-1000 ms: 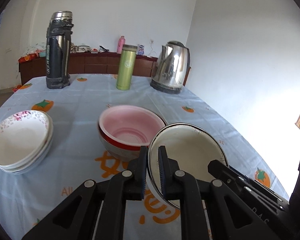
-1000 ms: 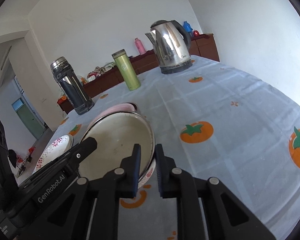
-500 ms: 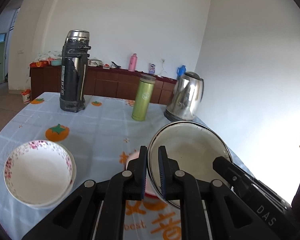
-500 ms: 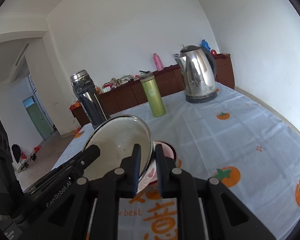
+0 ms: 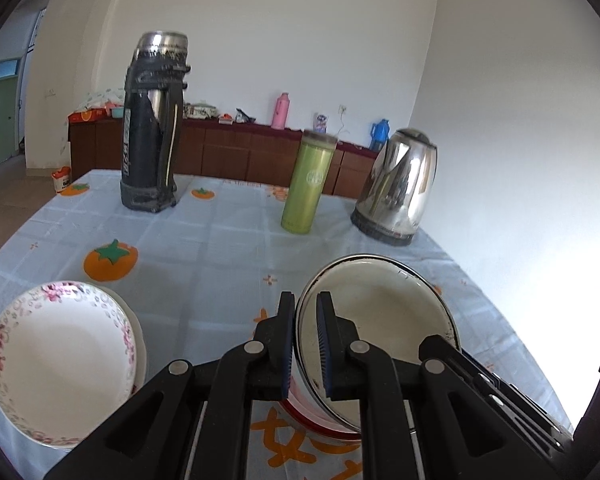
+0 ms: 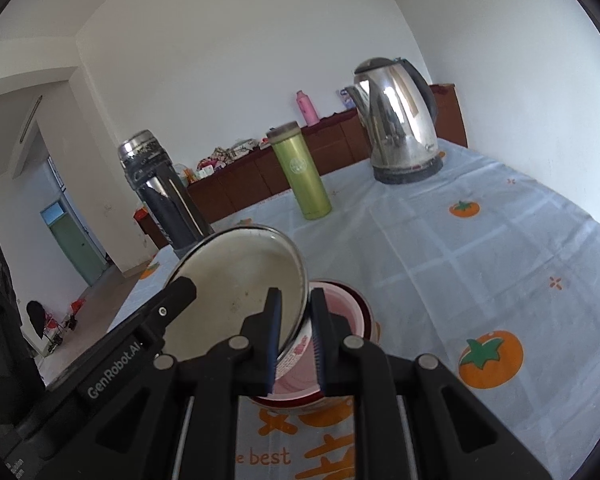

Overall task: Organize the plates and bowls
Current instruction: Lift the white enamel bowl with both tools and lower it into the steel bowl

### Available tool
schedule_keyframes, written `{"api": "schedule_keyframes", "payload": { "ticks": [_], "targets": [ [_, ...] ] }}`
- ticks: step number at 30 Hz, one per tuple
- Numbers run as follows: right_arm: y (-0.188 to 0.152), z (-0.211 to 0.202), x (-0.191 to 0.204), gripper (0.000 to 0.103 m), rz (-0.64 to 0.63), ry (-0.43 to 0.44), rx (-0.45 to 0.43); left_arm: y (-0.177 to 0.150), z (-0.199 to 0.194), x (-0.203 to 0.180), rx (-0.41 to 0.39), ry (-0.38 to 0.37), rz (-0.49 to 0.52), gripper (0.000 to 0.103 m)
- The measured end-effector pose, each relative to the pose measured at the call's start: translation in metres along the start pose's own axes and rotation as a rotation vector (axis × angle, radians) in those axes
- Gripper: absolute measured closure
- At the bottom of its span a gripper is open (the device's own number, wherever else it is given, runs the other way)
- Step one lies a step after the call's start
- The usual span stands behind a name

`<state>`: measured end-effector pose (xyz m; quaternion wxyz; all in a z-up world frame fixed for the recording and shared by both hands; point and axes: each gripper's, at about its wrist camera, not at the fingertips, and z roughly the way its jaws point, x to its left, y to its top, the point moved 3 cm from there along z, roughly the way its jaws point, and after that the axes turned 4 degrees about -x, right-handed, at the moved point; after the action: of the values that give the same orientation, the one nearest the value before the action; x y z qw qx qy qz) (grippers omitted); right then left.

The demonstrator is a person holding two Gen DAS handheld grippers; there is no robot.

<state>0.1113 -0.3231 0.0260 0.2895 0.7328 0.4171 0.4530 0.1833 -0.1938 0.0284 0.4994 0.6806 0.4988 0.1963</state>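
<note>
Both grippers hold one cream enamel bowl [image 5: 384,320] with a dark rim, raised above the table. My left gripper [image 5: 305,344] is shut on its left rim. My right gripper [image 6: 294,340] is shut on its right rim; the bowl also shows in the right wrist view [image 6: 236,284]. A pink bowl with a red band [image 6: 340,320] sits on the table just below and behind the held bowl; in the left wrist view only its edge [image 5: 300,404] shows. A stack of white floral plates [image 5: 56,360] lies at the left.
A black thermos [image 5: 152,128], a green flask [image 5: 310,188] and a steel kettle [image 5: 398,190] stand along the far side of the table. The light blue tablecloth with orange fruit prints [image 6: 492,264] covers the table. A wall runs close on the right.
Both grippers have lifted the cream bowl out of the pink bowl. The table and far objects have dropped lower and further in view.
</note>
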Motion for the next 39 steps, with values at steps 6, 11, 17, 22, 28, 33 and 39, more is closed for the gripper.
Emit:
{"api": "schedule_keyframes", "payload": {
  "ticks": [6,11,17,22,28,33,39],
  "targets": [
    [-0.002,0.004,-0.010,0.088,0.003,-0.022,0.015,-0.010,0.014,-0.004,0.039,0.011,0.013,0.091],
    [-0.002,0.003,-0.013,0.088,0.009,-0.030,0.016,-0.012,0.016,-0.006,0.048,0.016,0.016,0.091],
    [-0.003,0.005,-0.012,0.088,0.007,-0.031,0.020,-0.013,0.017,-0.005,0.053,0.021,0.009,0.091],
    [-0.002,0.007,-0.010,0.088,-0.005,-0.038,0.018,-0.014,0.020,-0.004,0.060,0.026,0.009,0.091],
    [-0.005,0.013,-0.012,0.088,-0.010,-0.045,0.036,-0.018,0.027,-0.002,0.083,0.041,0.012,0.091],
    [-0.008,0.019,-0.014,0.088,-0.008,-0.053,0.060,-0.023,0.034,0.000,0.108,0.051,0.011,0.091],
    [-0.011,0.023,-0.017,0.088,-0.002,-0.054,0.073,-0.026,0.038,0.001,0.122,0.056,0.011,0.091]
  ]
}}
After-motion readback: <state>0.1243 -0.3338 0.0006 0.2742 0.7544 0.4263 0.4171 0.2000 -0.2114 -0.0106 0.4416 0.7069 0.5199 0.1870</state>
